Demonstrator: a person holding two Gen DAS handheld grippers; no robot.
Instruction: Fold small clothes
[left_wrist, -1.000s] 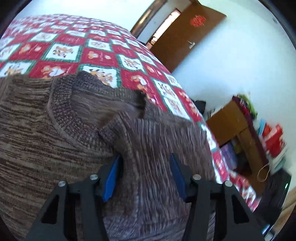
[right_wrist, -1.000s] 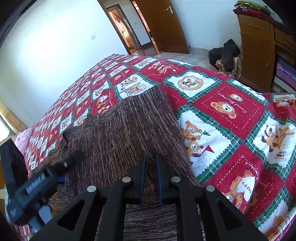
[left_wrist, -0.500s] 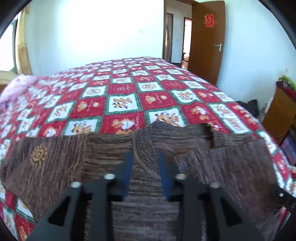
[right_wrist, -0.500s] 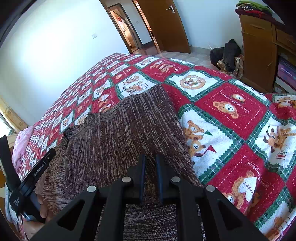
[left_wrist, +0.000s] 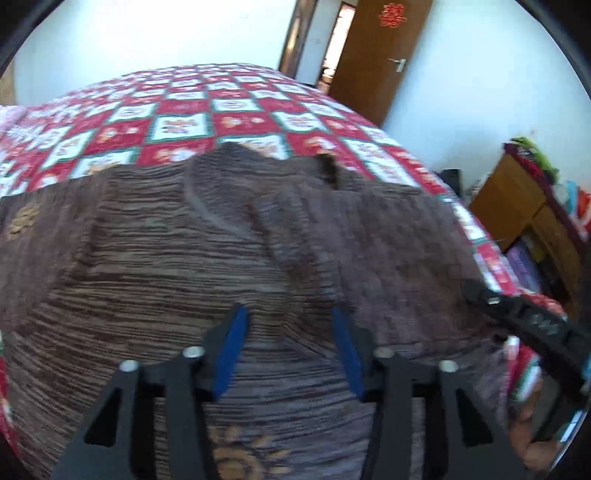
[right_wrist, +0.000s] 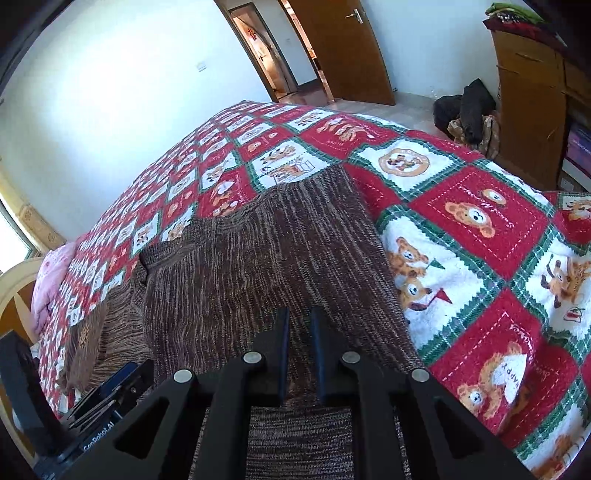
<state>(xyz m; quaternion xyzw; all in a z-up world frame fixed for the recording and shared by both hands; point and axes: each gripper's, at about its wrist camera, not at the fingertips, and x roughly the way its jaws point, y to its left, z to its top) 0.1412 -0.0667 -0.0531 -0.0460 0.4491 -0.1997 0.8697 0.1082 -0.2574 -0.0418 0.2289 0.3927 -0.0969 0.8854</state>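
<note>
1. A brown marled knit sweater (left_wrist: 207, 258) with a ribbed round collar lay spread on a quilted bedspread (right_wrist: 476, 221) of red and white squares edged in green zigzag, printed with teddy bears.
2. One side panel of the sweater was folded over its body; tan sun-shaped motifs showed on the knit.
3. The left gripper (left_wrist: 290, 332) hung over the sweater, its blue-padded fingers apart after closing in, with knit below them but none pinched.
4. The right gripper (right_wrist: 300, 332) had its dark fingers nearly together, clamped on the sweater's near edge.
5. One red quilt square read "Happy".
6. The neighbouring gripper body bore "GenRobot.AI".
</note>
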